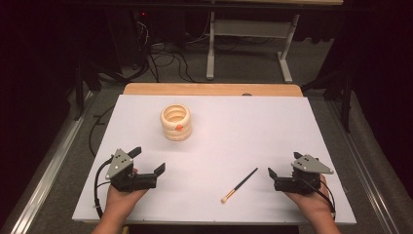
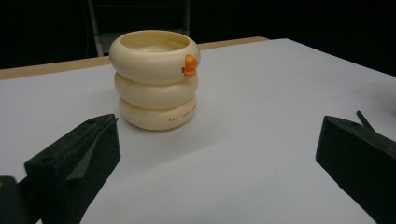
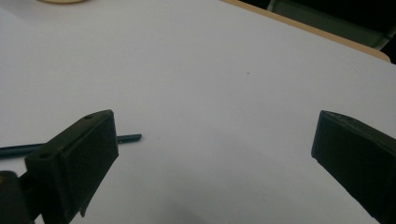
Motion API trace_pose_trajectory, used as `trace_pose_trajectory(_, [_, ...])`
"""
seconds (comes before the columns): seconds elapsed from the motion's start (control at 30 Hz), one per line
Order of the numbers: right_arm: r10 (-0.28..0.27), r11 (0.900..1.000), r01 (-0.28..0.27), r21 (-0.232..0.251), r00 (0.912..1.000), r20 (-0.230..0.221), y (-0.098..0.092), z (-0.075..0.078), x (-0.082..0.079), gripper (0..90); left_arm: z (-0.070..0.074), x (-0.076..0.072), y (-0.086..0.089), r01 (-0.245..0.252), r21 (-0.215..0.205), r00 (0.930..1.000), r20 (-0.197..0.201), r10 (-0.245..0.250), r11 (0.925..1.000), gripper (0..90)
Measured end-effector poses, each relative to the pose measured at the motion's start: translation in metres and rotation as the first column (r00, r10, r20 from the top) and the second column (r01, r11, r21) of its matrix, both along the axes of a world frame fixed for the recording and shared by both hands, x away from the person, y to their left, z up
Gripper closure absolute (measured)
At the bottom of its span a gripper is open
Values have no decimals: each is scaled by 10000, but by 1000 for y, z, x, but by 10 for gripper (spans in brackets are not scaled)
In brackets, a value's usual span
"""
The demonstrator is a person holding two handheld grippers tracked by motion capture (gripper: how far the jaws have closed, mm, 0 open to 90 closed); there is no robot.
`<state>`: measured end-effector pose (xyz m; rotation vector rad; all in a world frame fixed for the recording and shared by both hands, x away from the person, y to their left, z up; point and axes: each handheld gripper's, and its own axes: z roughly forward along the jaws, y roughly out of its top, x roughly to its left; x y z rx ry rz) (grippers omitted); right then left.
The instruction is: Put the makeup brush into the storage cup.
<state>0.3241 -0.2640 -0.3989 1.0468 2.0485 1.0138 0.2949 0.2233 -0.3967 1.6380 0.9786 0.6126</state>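
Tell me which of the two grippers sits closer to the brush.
The right gripper. The brush lies just off its open fingers, slender dark tip toward it. The left gripper is farther off, aimed at the cream ringed holder.

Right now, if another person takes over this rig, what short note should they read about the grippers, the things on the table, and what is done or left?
Left gripper: open, holds nothing, rests at the near left of the table, pointed toward the holder.
Right gripper: open, holds nothing, rests at the near right, with the brush just to its left.
Ringed cream holder: upright at the middle left, farther back; nothing seen inside it.
Brush: flat on the table near the front, between the grippers, pale tip toward the person.
Done: nothing visible so far.
Left: probably pick up the brush and stand it in the holder.
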Motion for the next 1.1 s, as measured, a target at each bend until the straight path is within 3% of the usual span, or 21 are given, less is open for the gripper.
trace_pose_trajectory(0.53, [-179,9998,169,-119,9960,-879,-2,-9,10,16,-1,-2,0,101,80,9999,18,-102,9999,5])
trace_pose_trajectory(0.57, [-177,9996,149,-258,9933,-1144,0,-9,14,12,-1,-1,1,92,49,10000,2,-92,9999,5])
trace_pose_trajectory(0.67, [-176,9989,119,-453,9918,-1264,1,-6,16,12,-1,-1,3,86,-15,10000,-25,-86,10000,5])
trace_pose_trajectory(0.73, [-106,9952,-34,-980,9898,-1422,3,-2,19,12,-2,0,3,154,-149,9998,-121,-155,9998,5])
trace_pose_trajectory(0.83, [-161,9916,-41,-1296,9878,-1546,4,0,21,12,-2,0,2,211,-116,9997,-120,-212,9997,5])
trace_pose_trajectory(1.1, [-54,9824,-426,-1821,9670,-2549,7,-3,27,12,-2,-2,-2,338,26,9994,-48,-338,9994,5])
